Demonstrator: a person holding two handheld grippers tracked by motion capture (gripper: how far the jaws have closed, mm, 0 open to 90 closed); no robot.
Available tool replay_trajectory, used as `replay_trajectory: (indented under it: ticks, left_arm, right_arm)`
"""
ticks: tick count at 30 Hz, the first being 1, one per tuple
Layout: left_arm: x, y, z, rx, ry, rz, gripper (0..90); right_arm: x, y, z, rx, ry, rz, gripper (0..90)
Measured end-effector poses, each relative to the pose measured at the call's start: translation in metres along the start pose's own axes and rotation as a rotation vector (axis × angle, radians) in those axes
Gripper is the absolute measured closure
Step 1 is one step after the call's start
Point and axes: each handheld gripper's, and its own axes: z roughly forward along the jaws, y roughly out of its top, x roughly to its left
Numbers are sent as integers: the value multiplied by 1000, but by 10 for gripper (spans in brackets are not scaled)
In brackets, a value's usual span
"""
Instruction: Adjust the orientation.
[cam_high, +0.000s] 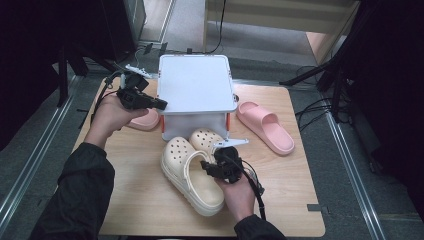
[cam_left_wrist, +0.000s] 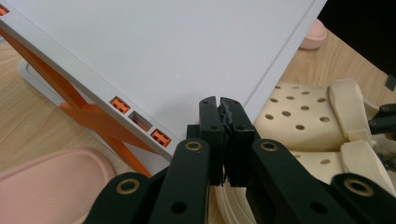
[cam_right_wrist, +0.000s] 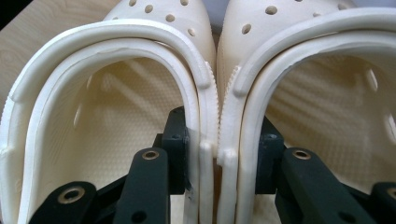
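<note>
Two cream perforated clogs lie side by side in front of a white stand (cam_high: 195, 82); the nearer clog (cam_high: 187, 182) partly hides the other clog (cam_high: 206, 139). My right gripper (cam_high: 207, 167) has one jaw inside each clog and is shut on their two touching inner walls. In the right gripper view, it (cam_right_wrist: 218, 135) pinches the left clog (cam_right_wrist: 107, 102) against the right clog (cam_right_wrist: 327, 93). My left gripper (cam_high: 161, 105) hovers at the stand's front left corner. Its tip (cam_left_wrist: 220, 105) is shut with nothing held, just over the stand's top (cam_left_wrist: 187, 46).
One pink slipper (cam_high: 265, 127) lies right of the stand, another pink slipper (cam_high: 145, 120) sits at its left under my left hand. The stand has orange braces (cam_left_wrist: 93, 112). The wooden table (cam_high: 295, 200) ends near both sides, with grey floor and rails beyond.
</note>
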Motion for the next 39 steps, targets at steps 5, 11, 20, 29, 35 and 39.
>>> replay_trajectory:
  ticks: [5,11,20,29,35,39]
  left_arm:
    - [0,0,0,1,4,3,882]
    - [0,0,0,-1,0,5,886]
    - [0,-1,0,-4,0,5,893]
    - [1,-1,0,-5,-4,1,895]
    - [2,-2,0,-9,-9,0,895]
    - [2,-2,-1,-10,-11,-1,895]
  right_arm:
    - [-12,21,9,-9,-30,-9,666]
    - [-25,44,29,-13,-50,19,666]
    - [-33,71,57,-30,-124,14,665]
    - [-30,77,74,-43,-185,23,663]
    - [-35,79,80,-74,-171,89,661]
    - [-34,77,85,-86,-194,65,654]
